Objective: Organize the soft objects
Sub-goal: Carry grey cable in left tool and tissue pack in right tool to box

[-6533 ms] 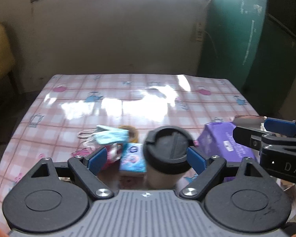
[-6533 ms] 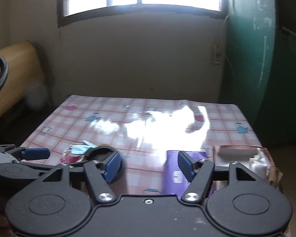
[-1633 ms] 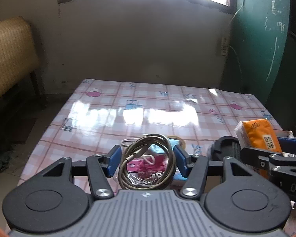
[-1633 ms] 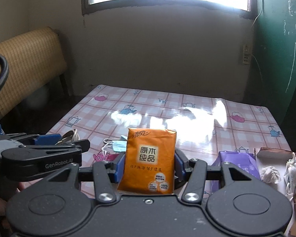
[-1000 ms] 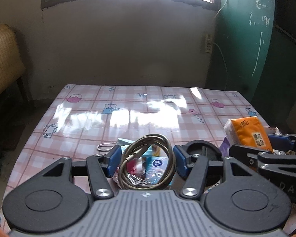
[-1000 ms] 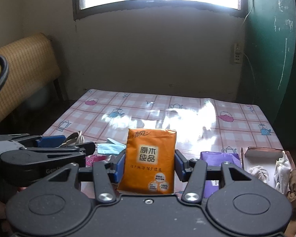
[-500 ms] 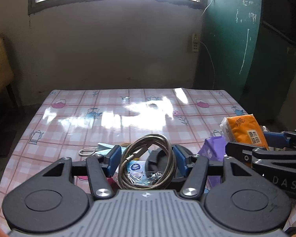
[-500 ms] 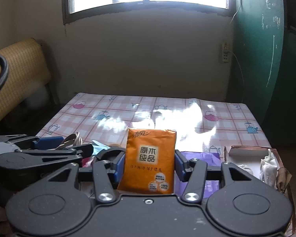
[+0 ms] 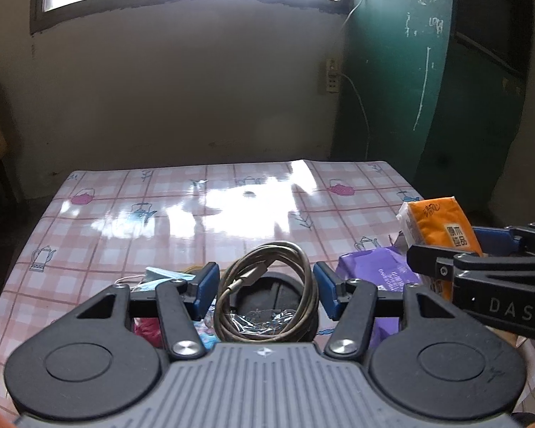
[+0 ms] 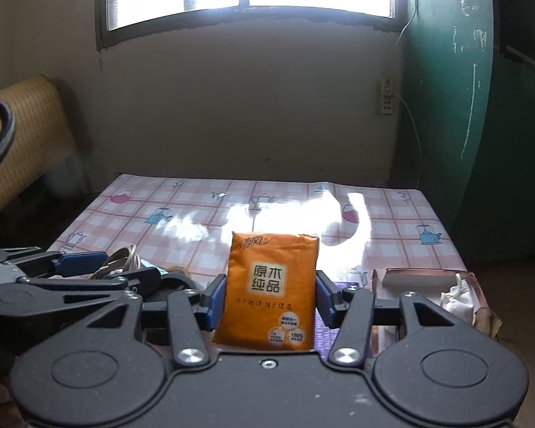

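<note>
My left gripper [image 9: 266, 287] is shut on a coiled grey cable [image 9: 267, 296] in a clear wrapper, held above the table's near edge. My right gripper [image 10: 270, 297] is shut on an orange tissue pack [image 10: 271, 289], held upright; the pack also shows in the left wrist view [image 9: 442, 230]. Below lie a purple tissue pack [image 9: 374, 267], a blue face mask [image 9: 160, 274] and a black-lidded cup [image 9: 267, 294]. A brown cardboard box [image 10: 428, 280] with white cloth [image 10: 456, 296] inside stands at the right.
The checked pink tablecloth [image 9: 203, 207] covers the table. A green door [image 10: 453, 107] stands at the right, a woven bench [image 10: 25, 135] at the left, a wall with a window behind.
Both grippers picked up their items since 6.5 s ago. Over the last second both views have swung rightward, toward the box side, with cable and orange pack still held.
</note>
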{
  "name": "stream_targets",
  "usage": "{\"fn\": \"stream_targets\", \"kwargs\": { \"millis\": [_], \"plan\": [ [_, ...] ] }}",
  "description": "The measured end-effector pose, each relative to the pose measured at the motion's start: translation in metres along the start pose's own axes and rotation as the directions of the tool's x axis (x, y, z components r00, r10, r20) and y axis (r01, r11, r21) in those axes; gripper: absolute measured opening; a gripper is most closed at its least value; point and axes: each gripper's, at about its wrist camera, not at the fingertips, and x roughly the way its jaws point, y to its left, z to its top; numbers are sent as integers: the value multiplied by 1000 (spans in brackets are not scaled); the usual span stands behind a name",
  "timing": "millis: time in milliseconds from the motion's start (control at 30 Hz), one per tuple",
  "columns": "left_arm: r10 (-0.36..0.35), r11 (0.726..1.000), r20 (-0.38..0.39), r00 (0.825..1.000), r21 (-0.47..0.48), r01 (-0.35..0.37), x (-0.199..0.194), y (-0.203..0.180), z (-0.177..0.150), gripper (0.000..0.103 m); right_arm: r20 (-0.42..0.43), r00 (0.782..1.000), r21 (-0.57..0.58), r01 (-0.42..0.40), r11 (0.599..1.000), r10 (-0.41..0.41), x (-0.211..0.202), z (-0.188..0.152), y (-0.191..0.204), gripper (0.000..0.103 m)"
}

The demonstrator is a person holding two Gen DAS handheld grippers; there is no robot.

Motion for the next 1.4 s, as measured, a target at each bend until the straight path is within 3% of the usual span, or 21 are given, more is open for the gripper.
{"fn": "stream_targets", "kwargs": {
  "millis": [1400],
  "plan": [
    [-155, 978, -44, 987, 135, 160, 37, -100, 12, 59, -20, 990, 98, 140, 985, -139, -2, -5, -104, 62]
  ]
}}
